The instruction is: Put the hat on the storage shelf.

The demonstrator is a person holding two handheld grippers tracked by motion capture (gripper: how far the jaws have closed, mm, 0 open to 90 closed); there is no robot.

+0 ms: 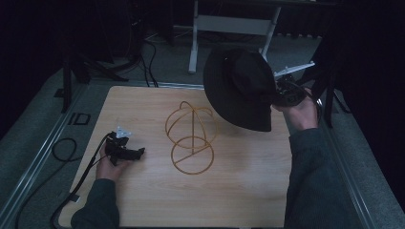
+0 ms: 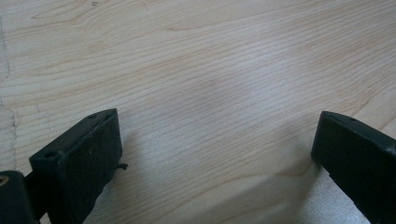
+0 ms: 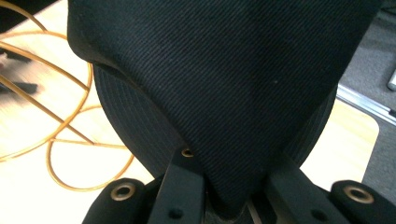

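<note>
Black hat (image 1: 241,88) pinched in raised right claw (image 1: 274,93), left claw (image 1: 138,152) spread wide, resting low on wooden table (image 1: 248,181)

Dim room, grey carpet floor (image 1: 38,119), light wooden table (image 1: 248,191), white desk frame (image 1: 229,24) behind

We see a pale wooden table (image 1: 239,191) with rounded corners and a plain grain. Near its middle stands a gold wire hat stand (image 1: 191,138), its ring base flat on the wood. At the table's left side the left gripper (image 1: 125,151) rests on the surface.
</note>
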